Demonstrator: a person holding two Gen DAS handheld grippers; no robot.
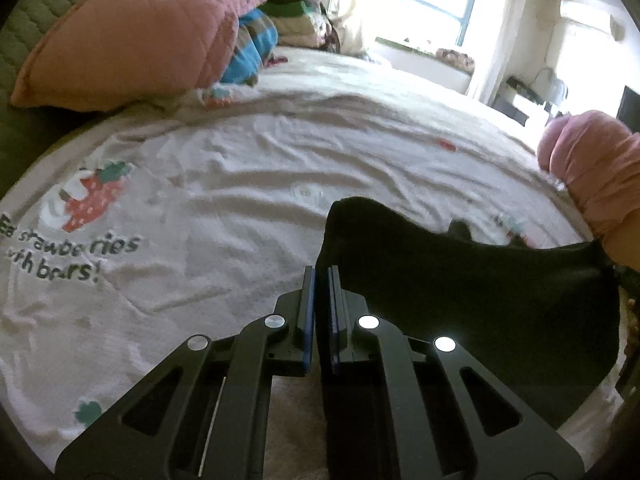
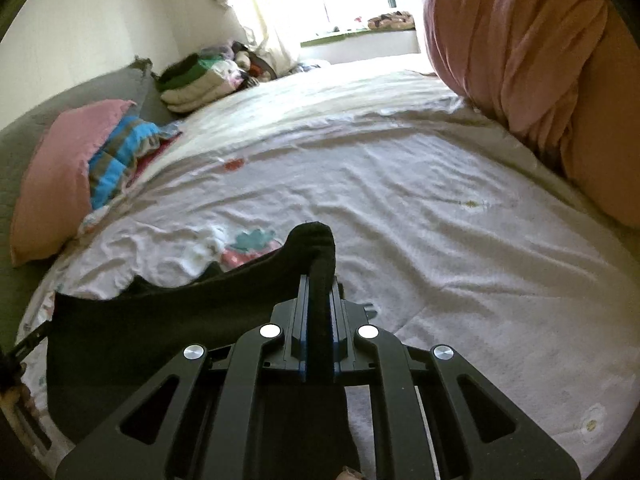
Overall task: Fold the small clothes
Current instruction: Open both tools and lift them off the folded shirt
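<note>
The left gripper [image 1: 322,276] pinches one corner of a black cloth [image 1: 480,296], its blue pads [image 1: 307,320] pressed almost together on the fabric. The right gripper [image 2: 319,284] pinches the opposite corner, with a thick roll of the cloth bunched between its pads. The cloth hangs stretched between the two, just above a white sheet [image 1: 240,184] printed with strawberries; whether its lower edge touches the sheet cannot be told. Both grippers point forward over the bed, side by side and roughly level, fingers upright. To fold well, it seems best to keep the top edge taut and even, lower the cloth flat onto a bare part of the sheet, then bring the corners over together so the edges meet. A pink pillow [image 1: 132,36] lies far left, a pink bundle [image 2: 540,64] to the right
</note>
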